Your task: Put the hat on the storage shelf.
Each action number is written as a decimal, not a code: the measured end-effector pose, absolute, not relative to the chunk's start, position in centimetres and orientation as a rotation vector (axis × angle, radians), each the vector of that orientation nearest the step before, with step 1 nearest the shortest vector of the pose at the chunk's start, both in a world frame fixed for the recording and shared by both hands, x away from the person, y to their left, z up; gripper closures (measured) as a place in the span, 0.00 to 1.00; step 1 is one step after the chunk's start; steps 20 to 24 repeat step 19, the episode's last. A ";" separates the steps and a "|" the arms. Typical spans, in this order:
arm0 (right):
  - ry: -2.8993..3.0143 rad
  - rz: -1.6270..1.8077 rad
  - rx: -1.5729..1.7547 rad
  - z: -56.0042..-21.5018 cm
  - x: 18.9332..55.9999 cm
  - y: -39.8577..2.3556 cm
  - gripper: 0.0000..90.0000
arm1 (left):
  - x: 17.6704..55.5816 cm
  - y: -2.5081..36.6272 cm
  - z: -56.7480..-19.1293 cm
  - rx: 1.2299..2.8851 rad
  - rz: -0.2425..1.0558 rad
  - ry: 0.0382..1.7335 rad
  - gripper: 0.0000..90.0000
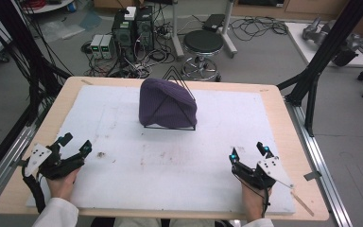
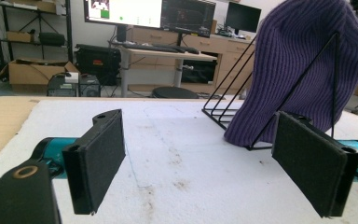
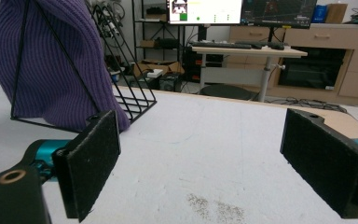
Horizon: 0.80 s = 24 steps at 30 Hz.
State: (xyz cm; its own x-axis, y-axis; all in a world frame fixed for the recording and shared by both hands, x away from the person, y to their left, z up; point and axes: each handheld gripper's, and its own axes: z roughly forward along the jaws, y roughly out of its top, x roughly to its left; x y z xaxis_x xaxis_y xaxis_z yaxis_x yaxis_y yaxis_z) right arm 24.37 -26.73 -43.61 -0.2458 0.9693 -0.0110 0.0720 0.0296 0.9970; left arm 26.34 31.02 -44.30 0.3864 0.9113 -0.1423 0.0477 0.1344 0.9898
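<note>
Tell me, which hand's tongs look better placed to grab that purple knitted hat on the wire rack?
Barely the left tongs: they look slightly nearer the purple hat on its wire rack. The right tongs sit about as far back. Both are open, resting near the table's front edge.

The purple beanie (image 2: 303,65) hides most of the wire rack (image 2: 223,114), its top cut off by the frame

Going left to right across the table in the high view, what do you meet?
Left gripper, jaws open → purple knit hat draped over a black wire rack at the table's far middle → right gripper, jaws open.
</note>
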 end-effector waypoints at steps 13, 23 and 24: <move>1.434 1.356 1.127 -43.5 24.2 -26.9 0.12 | 26.3 31.1 -44.3 1.272 0.802 0.989 0.19; 1.434 1.354 1.126 -43.5 24.2 -26.9 0.12 | 26.3 31.1 -44.3 1.269 0.799 0.991 0.19; 1.434 1.354 1.126 -43.5 24.2 -26.9 0.12 | 26.3 31.1 -44.3 1.269 0.799 0.991 0.19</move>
